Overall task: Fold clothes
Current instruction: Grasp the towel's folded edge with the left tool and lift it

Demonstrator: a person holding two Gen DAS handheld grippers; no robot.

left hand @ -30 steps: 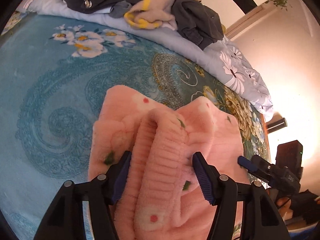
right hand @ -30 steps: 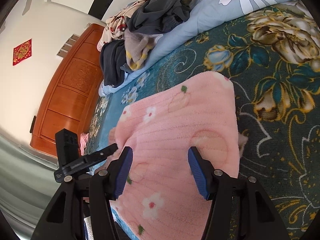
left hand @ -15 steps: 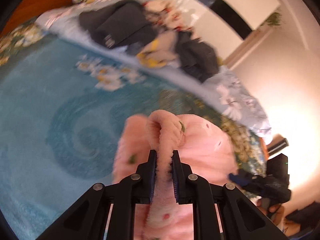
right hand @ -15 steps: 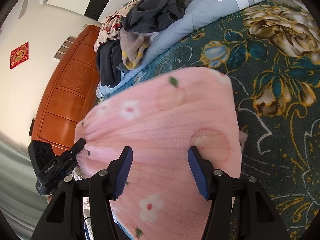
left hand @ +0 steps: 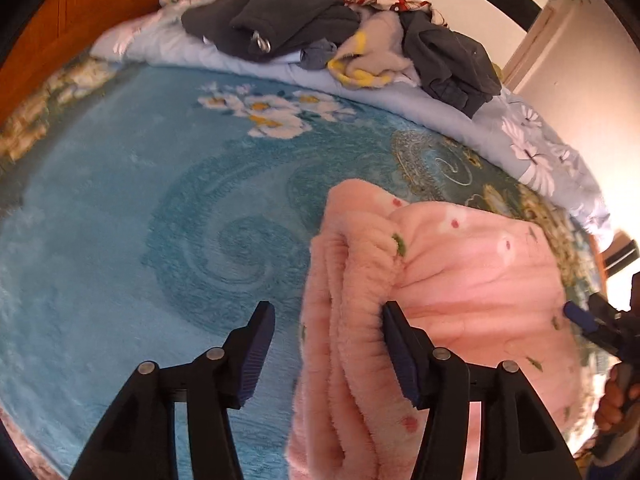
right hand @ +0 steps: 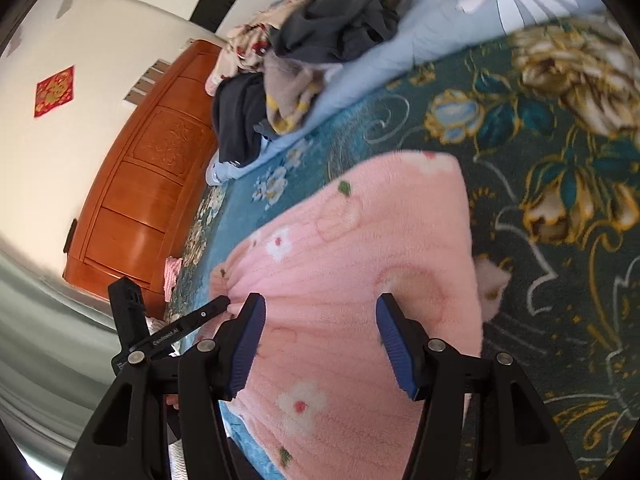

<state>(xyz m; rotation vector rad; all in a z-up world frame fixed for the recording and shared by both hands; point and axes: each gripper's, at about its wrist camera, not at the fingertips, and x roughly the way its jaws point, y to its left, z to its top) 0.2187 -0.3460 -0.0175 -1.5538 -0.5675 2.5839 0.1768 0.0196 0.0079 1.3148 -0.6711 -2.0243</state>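
Observation:
A fluffy pink garment with small flowers lies folded on a teal patterned blanket. My left gripper is at its left side with its jaws opening. The ribbed folded edge stands between the fingers, brushing the right pad, and the left pad is apart over the blanket. My right gripper hangs open over the near part of the pink garment, gripping nothing. One finger of the left gripper shows at the garment's left edge in the right wrist view.
A heap of dark, grey and yellow clothes lies on a light blue flowered quilt at the back of the bed. A wooden headboard stands on the left. A hand holds the right gripper at the far right.
My left gripper closed on the ribbed edge, pulled it up, then let go. Its jaws now stand wide and it has shifted left. The right gripper stayed put.

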